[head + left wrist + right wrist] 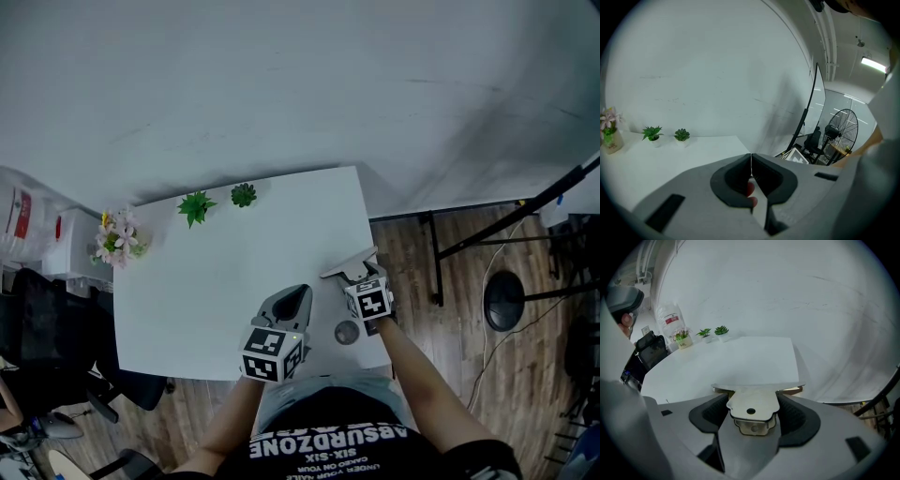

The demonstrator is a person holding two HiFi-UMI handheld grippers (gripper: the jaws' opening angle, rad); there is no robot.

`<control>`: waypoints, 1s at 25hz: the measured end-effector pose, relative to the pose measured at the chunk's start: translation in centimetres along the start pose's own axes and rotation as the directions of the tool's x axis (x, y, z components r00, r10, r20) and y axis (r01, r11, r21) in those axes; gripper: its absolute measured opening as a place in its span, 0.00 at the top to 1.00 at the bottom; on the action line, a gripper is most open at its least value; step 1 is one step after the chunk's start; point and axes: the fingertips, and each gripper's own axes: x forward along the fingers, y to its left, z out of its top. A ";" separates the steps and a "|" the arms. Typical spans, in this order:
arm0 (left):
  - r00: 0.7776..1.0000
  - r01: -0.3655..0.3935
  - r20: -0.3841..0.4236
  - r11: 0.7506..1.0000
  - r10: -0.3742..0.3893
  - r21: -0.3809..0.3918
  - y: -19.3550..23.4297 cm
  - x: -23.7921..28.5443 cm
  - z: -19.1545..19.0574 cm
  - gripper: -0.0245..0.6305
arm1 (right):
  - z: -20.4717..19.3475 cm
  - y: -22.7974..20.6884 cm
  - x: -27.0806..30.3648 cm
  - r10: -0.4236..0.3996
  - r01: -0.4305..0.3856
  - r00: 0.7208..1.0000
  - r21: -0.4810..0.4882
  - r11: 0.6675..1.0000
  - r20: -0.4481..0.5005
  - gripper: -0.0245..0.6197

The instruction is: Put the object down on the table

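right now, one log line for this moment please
left tool: shut, empty | right tool: shut on metal plate | metal plate held over table, near its right edge

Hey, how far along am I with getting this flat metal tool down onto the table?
Done: the flat metal tool is already over the white table, near its right edge. In hand: the right gripper is shut on the tool's handle, so it is not released. The left gripper is shut and empty. Left: lower the tool flat onto the table, then open the jaws.
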 end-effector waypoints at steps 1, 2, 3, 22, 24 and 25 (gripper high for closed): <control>1.000 -0.001 0.000 1.000 0.001 0.001 0.0 -0.1 0.0 0.97 | -0.1 0.1 0.0 0.004 -0.004 1.000 0.006 1.000 -0.007 0.49; 1.000 -0.002 0.001 1.000 0.002 0.001 0.0 -0.3 0.0 0.96 | -0.2 0.2 -0.1 0.004 -0.004 1.000 0.011 1.000 -0.014 0.49; 1.000 -0.003 0.001 1.000 0.003 0.002 0.1 -0.4 0.0 0.96 | -0.3 0.2 -0.1 0.001 -0.001 1.000 0.014 1.000 -0.022 0.48; 1.000 0.019 0.003 1.000 -0.019 0.010 -0.4 -0.8 -0.3 0.96 | 2.5 1.4 -5.1 -0.030 0.027 0.996 0.047 0.999 0.085 0.48; 1.000 0.022 0.004 1.000 -0.022 0.010 -0.4 -0.9 -0.3 0.97 | 3.1 1.7 -6.0 -0.038 0.031 0.993 0.061 0.998 0.111 0.48; 1.000 0.024 0.005 1.000 -0.024 0.010 -0.4 -0.9 -0.2 0.96 | 3.4 1.8 -6.4 -0.039 0.031 0.991 0.067 0.997 0.126 0.48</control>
